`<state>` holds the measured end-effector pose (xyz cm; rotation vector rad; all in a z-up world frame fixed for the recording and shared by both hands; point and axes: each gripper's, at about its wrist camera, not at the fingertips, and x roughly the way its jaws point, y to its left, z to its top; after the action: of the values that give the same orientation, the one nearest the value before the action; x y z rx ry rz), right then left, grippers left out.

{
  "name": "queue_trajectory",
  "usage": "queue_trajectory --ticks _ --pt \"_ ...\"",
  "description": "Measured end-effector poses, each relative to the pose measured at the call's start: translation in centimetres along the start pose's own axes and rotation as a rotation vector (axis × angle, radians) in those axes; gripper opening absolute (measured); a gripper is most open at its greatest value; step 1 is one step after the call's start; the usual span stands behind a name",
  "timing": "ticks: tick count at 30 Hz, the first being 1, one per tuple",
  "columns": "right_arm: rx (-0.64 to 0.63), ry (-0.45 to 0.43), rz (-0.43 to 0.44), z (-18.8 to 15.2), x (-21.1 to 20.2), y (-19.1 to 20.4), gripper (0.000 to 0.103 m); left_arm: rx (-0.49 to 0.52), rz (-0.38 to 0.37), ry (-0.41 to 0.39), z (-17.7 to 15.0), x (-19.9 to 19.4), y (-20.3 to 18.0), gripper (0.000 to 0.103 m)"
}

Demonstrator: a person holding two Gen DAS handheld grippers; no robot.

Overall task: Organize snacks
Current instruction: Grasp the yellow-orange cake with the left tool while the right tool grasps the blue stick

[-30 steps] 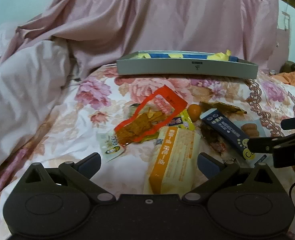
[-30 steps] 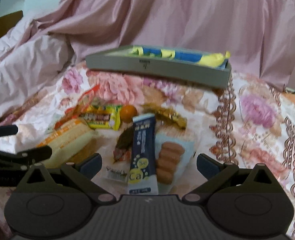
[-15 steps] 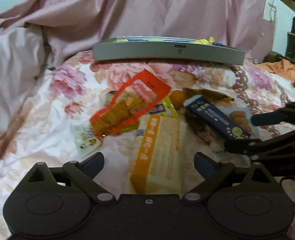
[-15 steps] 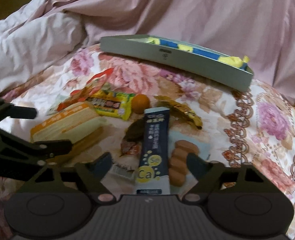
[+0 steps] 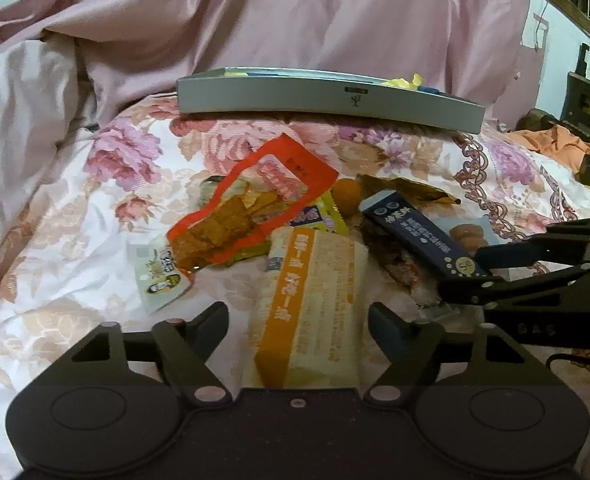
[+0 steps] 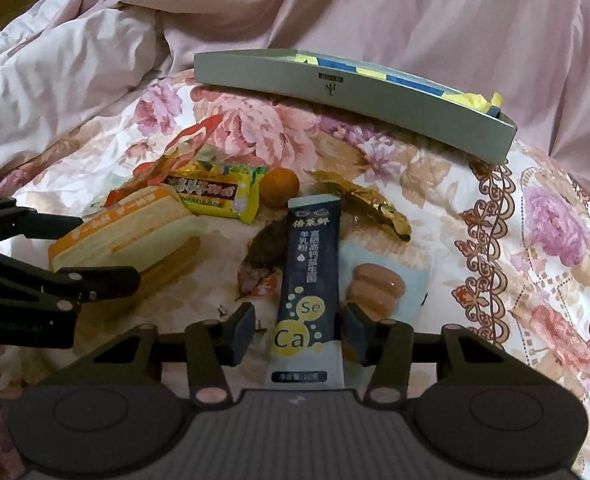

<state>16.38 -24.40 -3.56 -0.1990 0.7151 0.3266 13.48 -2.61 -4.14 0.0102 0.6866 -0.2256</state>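
Note:
Snacks lie in a heap on the flowered bedspread. My left gripper (image 5: pixel 298 320) is open with its fingers on either side of the orange-and-cream wafer pack (image 5: pixel 309 308), apart from it. My right gripper (image 6: pixel 298 330) is open around the near end of the dark blue sachet (image 6: pixel 309 280); its right finger is close to the sachet's edge. A red pouch (image 5: pixel 251 216), a yellow candy bar (image 6: pixel 215 194), a small orange fruit (image 6: pixel 281 187), a gold wrapper (image 6: pixel 369 204) and a light blue biscuit pack (image 6: pixel 383 284) lie around them.
A grey tray (image 5: pixel 327 98) holding yellow and blue packets stands at the far side of the heap; it also shows in the right wrist view (image 6: pixel 355 98). Pink bedding (image 5: pixel 75 40) is piled behind and to the left. Orange cloth (image 5: pixel 555 144) lies at far right.
Both grippers have moved forward and down over the snacks. The left now straddles the wafer pack. The right gripper's fingers have narrowed around the blue sachet.

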Motion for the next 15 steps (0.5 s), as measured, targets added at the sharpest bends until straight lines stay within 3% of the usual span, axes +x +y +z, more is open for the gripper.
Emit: queue_trajectory --ticks 4,7,15 --pt "-0.017 -0.007 0.000 0.0 0.3 0.3 0.052 0.008 -0.006 0.012 0.1 0.5 -0.5 0.062" --pt "-0.015 -0.004 0.007 0.1 0.7 0.3 0.043 0.009 0.010 0.014 0.1 0.8 -0.6 0.058" --pt "-0.006 -0.001 -0.001 0.0 1.1 0.3 0.034 -0.002 0.012 -0.022 -0.5 0.6 -0.6 0.052"
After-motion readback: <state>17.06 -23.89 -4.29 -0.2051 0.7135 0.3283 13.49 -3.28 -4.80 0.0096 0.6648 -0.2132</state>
